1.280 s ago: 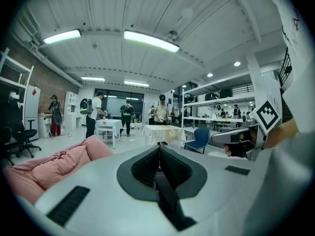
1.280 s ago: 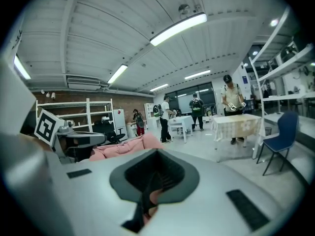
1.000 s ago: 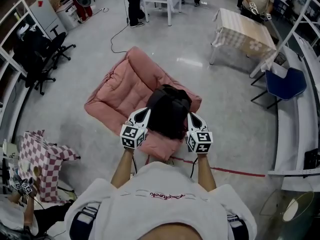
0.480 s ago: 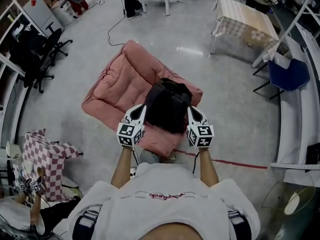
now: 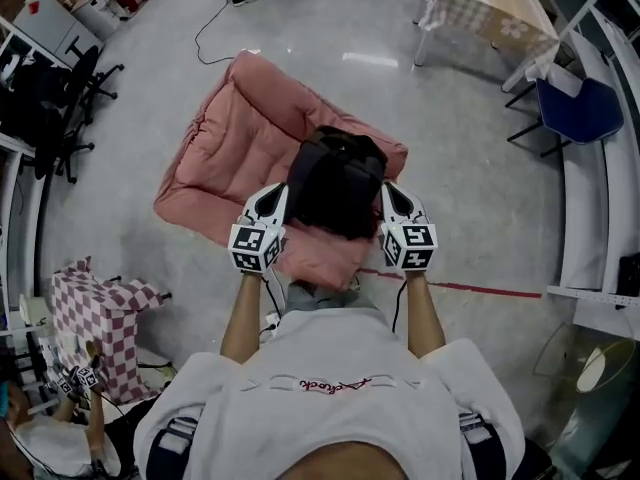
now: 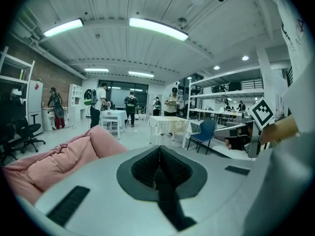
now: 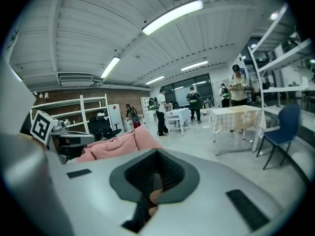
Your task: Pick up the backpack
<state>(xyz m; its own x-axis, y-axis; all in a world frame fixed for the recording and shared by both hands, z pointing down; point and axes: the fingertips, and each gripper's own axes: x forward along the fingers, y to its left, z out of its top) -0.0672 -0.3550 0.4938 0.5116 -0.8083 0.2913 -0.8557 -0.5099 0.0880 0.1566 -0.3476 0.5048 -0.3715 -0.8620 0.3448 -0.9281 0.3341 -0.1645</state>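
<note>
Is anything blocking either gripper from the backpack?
Nothing visible does. The left gripper and right gripper flank the black fabric backpack on the pink quilted cushion, both jaws shut and empty.

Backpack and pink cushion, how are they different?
The black backpack is dark and lumpy; the pink padded cushion is light and quilted. The backpack is much smaller than the cushion. The backpack sits on top, while the cushion lies on the grey floor. Both look soft.
</note>
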